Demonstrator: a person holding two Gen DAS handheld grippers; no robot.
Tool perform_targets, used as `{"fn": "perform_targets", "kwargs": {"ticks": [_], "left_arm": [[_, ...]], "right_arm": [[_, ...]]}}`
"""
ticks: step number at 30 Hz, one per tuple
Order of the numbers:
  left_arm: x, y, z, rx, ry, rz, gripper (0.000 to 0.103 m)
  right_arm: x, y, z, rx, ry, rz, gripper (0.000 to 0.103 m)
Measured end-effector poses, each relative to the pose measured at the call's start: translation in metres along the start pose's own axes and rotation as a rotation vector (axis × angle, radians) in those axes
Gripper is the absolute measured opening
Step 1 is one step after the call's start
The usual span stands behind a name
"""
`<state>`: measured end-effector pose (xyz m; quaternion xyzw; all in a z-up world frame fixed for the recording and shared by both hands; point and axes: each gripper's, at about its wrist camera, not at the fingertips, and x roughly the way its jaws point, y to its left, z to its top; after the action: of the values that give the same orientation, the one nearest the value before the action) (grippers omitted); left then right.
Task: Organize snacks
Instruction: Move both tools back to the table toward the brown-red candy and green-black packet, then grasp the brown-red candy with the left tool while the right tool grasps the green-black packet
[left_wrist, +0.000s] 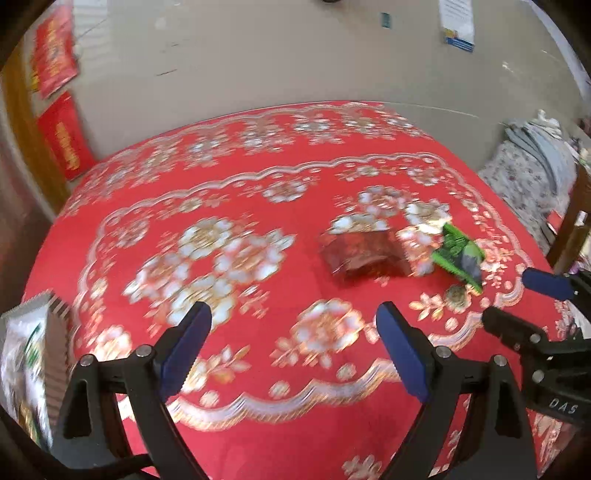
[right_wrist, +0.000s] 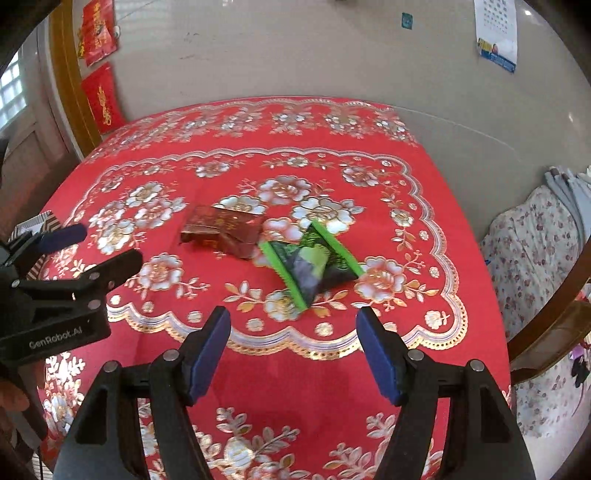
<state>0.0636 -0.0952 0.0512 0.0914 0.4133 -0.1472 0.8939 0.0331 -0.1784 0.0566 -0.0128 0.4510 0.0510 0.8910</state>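
Observation:
A dark red snack packet (right_wrist: 221, 230) lies on the red flowered tablecloth (right_wrist: 258, 376), with a green and black snack packet (right_wrist: 314, 264) just right of it. Both show blurred in the left wrist view, the red packet (left_wrist: 364, 254) and the green packet (left_wrist: 458, 254). My right gripper (right_wrist: 293, 354) is open and empty, a little short of the green packet. My left gripper (left_wrist: 293, 350) is open and empty, near the cloth's front left part. A white and green snack packet (left_wrist: 26, 373) lies at the far left edge.
The left gripper shows at the left of the right wrist view (right_wrist: 92, 254); the right gripper shows at the right of the left wrist view (left_wrist: 517, 306). A wooden chair (right_wrist: 550, 332) and flowered bedding (right_wrist: 532, 251) stand right of the table. A beige wall is behind.

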Motion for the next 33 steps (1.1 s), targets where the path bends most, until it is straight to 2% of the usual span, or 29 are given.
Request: {"fn": "perform_targets", "kwargs": {"ticks": [4,8,13,18,20,25,33], "left_arm": [[0.014,-0.011,0.015,0.084,0.003,-0.043,0.091],[0.034,-0.021,0.026,0.202,0.049,-0.11,0.091],[0.051,-0.034,0.031,0.36,0.061,-0.127,0.091],[0.066,-0.048,0.037,0.473,0.071,-0.167,0.091],[0.074,-0.053,0.038,0.514,0.082,-0.16,0.091],[0.08,-0.047,0.042,0.509,0.098,-0.204,0.091],[0.08,-0.038,0.039,0.494,0.102,-0.223,0.091]], "right_arm": [[0.0,-0.012,0.003,0.022,0.001,0.006,0.071],[0.0,-0.02,0.007,0.027,0.0,-0.001,0.071],[0.006,-0.03,0.014,0.03,0.013,-0.003,0.071],[0.011,-0.036,0.017,0.031,0.027,-0.016,0.071],[0.013,-0.04,0.018,0.029,0.031,-0.023,0.071],[0.018,-0.043,0.022,0.032,0.045,-0.017,0.071],[0.025,-0.031,0.029,-0.025,0.057,-0.001,0.071]]}}
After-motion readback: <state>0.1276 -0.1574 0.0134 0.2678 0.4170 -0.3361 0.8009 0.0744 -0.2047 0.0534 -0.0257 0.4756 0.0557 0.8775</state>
